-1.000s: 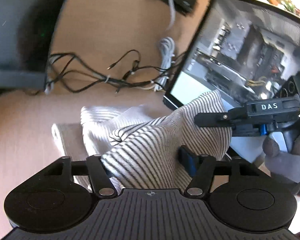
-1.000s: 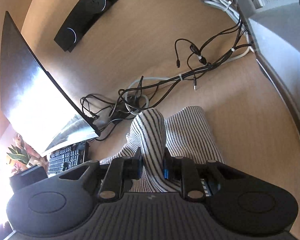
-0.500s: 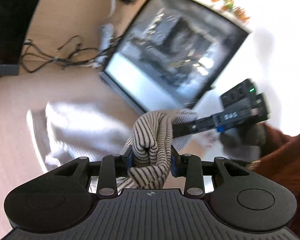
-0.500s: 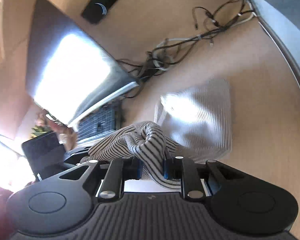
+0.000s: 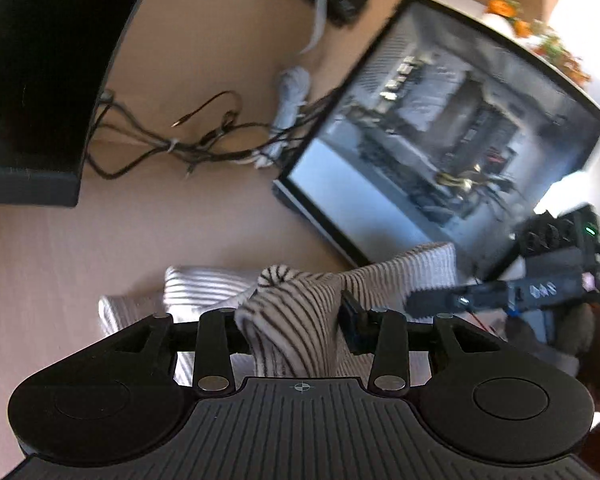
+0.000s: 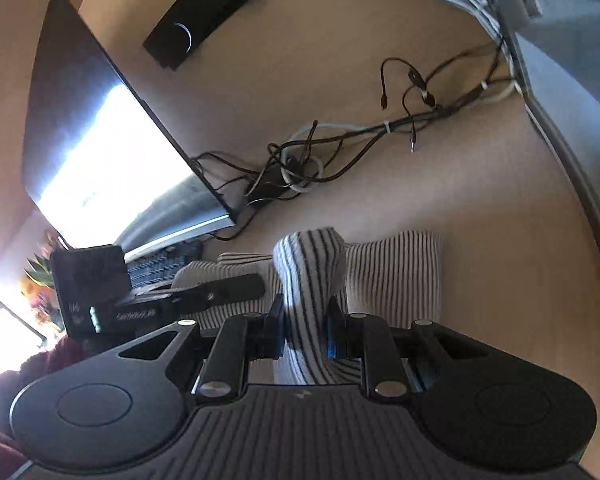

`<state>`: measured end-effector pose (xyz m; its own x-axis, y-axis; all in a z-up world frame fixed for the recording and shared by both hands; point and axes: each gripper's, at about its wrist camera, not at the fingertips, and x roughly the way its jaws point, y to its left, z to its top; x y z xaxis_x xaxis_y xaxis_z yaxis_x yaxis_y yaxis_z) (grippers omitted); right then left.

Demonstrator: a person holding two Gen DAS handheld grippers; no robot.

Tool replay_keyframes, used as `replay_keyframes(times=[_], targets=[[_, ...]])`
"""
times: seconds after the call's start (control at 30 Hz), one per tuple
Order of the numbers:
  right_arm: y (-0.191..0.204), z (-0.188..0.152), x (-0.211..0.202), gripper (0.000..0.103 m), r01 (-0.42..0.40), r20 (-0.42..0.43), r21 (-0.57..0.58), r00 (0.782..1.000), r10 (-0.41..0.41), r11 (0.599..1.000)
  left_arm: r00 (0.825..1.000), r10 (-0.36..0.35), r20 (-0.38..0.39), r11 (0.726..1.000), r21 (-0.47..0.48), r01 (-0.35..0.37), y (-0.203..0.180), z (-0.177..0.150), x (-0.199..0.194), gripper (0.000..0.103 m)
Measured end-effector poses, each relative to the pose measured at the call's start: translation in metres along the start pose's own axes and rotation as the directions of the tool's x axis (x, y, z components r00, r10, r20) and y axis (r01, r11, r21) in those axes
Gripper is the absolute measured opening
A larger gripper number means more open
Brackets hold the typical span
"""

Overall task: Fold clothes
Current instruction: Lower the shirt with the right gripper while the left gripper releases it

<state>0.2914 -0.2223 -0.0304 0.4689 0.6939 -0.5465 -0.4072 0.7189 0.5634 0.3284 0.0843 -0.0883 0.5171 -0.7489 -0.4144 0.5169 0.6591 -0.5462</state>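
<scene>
Left gripper (image 5: 296, 320) clamped on a bunched fold of the striped cloth (image 5: 300, 320), stripes pinched narrow between the fingers and rising in a small hump just ahead of them. Right gripper (image 6: 305, 322) likewise closed on a bunch of the same cloth (image 6: 308, 268), the fold standing upright between its blue-padded fingers. From the left wrist view, right gripper seen at the far right (image 5: 440, 304), gripping the cloth's right end; from the right wrist view, left gripper seen at the left (image 6: 236, 288), beside the held fold. Between the two grips, a short span of cloth stretched roughly side to side, so long axis of the lifted edge running from one gripper to the other. Beyond both, the rest of the cloth lying flat on the desk (image 6: 500, 208), directly forward of the fingers and touching the lifted part. Farther out, a cable tangle (image 6: 340, 148) and a monitor (image 5: 440, 132), well apart from the cloth. Likely next: carry the held edge forward over the flat part, both grips level and kept apart, neither nearer than the other.
</scene>
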Motion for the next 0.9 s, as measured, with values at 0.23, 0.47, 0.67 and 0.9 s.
replay_keyframes(times=[0.23,0.47,0.67,0.9], targets=[[-0.005,0.015,0.015,0.017,0.06,0.067,-0.03,0.996,-0.058,0.998,0.991,-0.132,0.006,0.986,-0.105,0.132,0.023,0.006,0.0,0.065],[-0.007,0.021,0.016,0.016,0.058,0.065,-0.033,0.996,-0.056,0.998,0.963,-0.258,-0.079,0.943,-0.237,0.234,0.042,-0.007,0.033,0.101],[0.001,0.036,0.023,0.015,0.05,0.119,-0.034,0.992,-0.045,0.998,0.958,-0.235,-0.162,0.968,-0.134,0.214,0.03,-0.02,0.039,0.102],[-0.004,0.069,0.072,0.013,0.134,0.185,-0.017,0.974,-0.129,0.991,0.958,-0.226,-0.178,0.972,-0.105,0.21,0.026,-0.023,0.039,0.102]])
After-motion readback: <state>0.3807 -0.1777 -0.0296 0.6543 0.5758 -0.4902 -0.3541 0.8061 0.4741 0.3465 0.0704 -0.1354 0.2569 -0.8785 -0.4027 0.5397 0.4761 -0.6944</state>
